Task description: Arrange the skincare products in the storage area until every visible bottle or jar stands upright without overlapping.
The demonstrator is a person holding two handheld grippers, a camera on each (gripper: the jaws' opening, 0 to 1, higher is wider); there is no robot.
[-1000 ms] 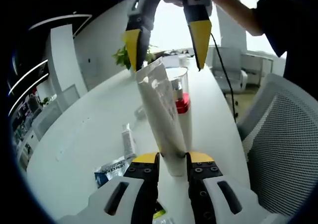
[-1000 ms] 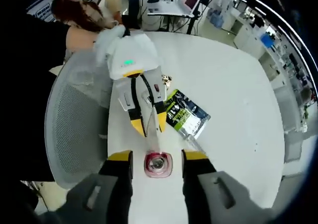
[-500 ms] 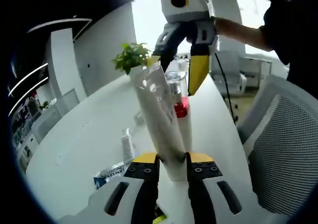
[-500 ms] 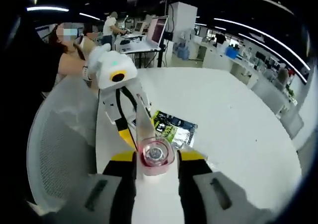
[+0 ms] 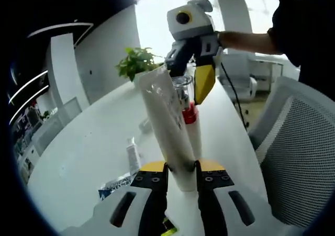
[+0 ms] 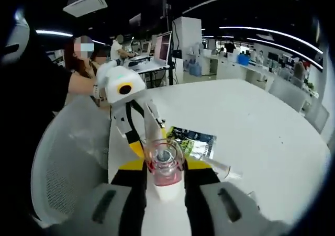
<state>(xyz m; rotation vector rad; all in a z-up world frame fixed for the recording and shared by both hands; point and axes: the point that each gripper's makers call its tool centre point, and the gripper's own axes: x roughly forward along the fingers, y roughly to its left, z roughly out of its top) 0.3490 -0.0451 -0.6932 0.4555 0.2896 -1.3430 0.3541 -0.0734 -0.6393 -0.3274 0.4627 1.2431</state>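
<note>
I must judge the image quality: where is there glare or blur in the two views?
Left gripper view: the window behind the right hand-held gripper is blown out white; the tube is sharp. Right gripper view: ceiling lights streak, the pump bottle is close and slightly soft, and the table bends from fisheye.

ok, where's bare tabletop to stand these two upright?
Bare white round table spreads beyond the dark printed sachet in the right gripper view. It is crowded near the mesh chair: white squeeze tube in the left gripper, red-collared clear-capped bottle in the right gripper.
</note>
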